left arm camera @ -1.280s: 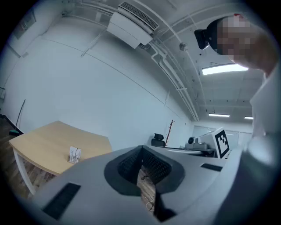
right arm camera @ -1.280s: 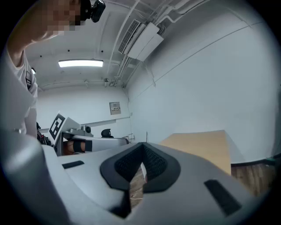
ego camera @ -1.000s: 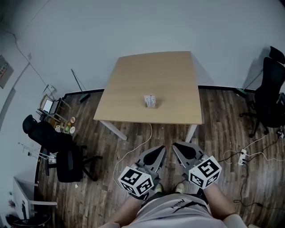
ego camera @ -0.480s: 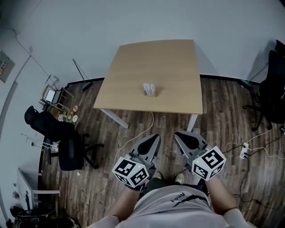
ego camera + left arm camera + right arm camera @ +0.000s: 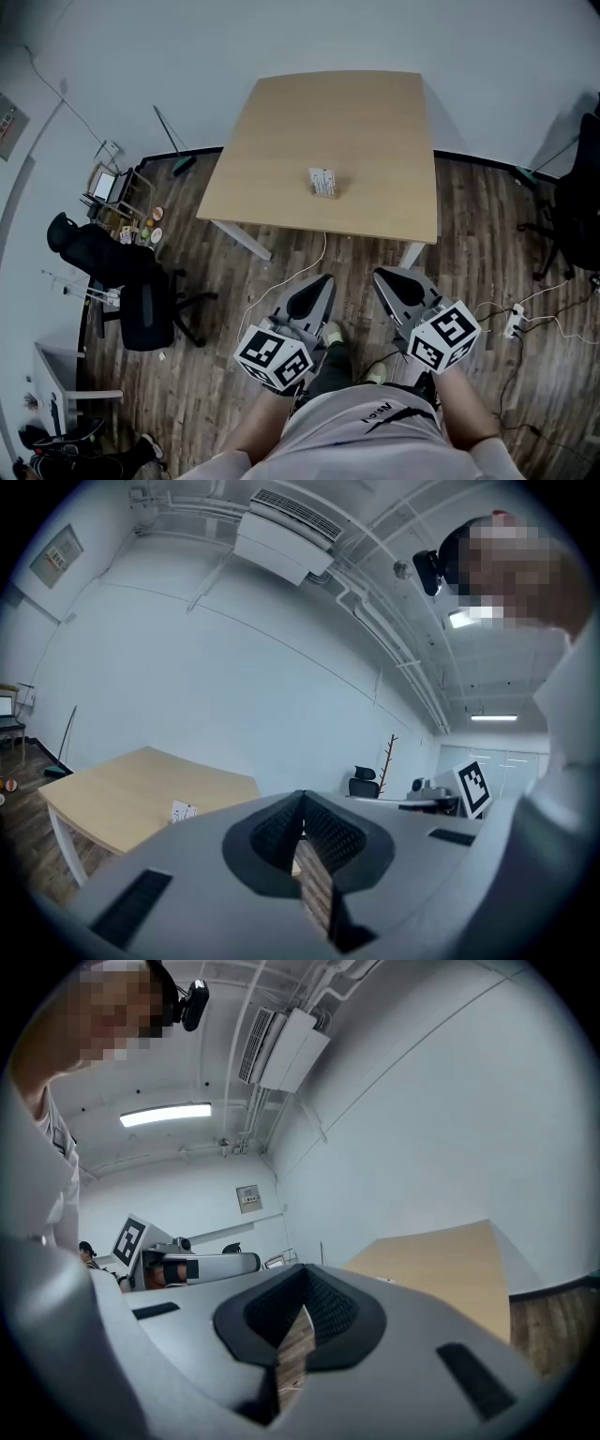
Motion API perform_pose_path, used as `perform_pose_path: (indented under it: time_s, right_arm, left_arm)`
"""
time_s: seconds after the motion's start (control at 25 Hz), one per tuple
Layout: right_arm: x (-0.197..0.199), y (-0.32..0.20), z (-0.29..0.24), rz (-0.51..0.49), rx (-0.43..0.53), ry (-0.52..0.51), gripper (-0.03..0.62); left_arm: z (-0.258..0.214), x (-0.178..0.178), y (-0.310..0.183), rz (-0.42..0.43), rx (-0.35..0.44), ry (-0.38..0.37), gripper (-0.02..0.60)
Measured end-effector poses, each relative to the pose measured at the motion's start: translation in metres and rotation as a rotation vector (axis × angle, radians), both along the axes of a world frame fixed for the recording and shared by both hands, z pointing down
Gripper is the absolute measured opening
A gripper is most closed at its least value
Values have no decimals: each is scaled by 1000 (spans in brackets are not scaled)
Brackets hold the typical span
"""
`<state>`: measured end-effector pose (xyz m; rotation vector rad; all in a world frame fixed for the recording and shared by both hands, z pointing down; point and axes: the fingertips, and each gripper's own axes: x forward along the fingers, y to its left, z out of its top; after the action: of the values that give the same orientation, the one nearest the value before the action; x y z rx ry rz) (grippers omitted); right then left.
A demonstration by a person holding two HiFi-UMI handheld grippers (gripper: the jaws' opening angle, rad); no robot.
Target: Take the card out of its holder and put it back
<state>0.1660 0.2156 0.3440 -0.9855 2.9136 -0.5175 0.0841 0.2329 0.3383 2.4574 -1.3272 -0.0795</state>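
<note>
The left gripper (image 5: 317, 283) and the right gripper (image 5: 392, 277) are both pressed shut with nothing in them. Each gripper view shows only a thin slit of wooden floor between the ribbed pads. They are held side by side, close in front of the person's body and roughly level, pointing toward 12 o'clock in the head view. I judge this to be a carrying pose, with the jaws closed because nothing is within reach to grasp yet.

The card holder (image 5: 323, 182) stands at 12 o'clock from the grippers, well apart from them, near the front middle of the worktop (image 5: 366, 112). It is alone there, probably so that both grippers can reach it from the near edge. Whether the card sits inside it is too small to tell. In the left gripper view the holder (image 5: 184, 811) shows at about 10 o'clock from the jaws.

Each marker cube (image 5: 274, 359) carries black-and-white square patterns and no words. The holder has dark print on its face and the person's shirt has a short word, but both are too small to read. A wall notice (image 5: 55, 555) is also illegible.
</note>
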Motion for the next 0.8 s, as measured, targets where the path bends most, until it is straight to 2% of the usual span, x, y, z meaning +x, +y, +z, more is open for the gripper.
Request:
perform_pose_path:
  time_s: [0.24, 0.52, 0.8]
  right_arm:
    - [-36, -47, 9, -7, 2, 28, 12]
    - [-88, -111, 24, 22, 2, 55, 12]
    - [-109, -163, 59, 65, -24, 103, 12]
  left_arm:
    - [10, -30, -52, 15, 13, -5, 12]
    - [27, -83, -118, 55, 17, -22, 12]
    - [54, -116, -164, 109, -11, 2, 12]
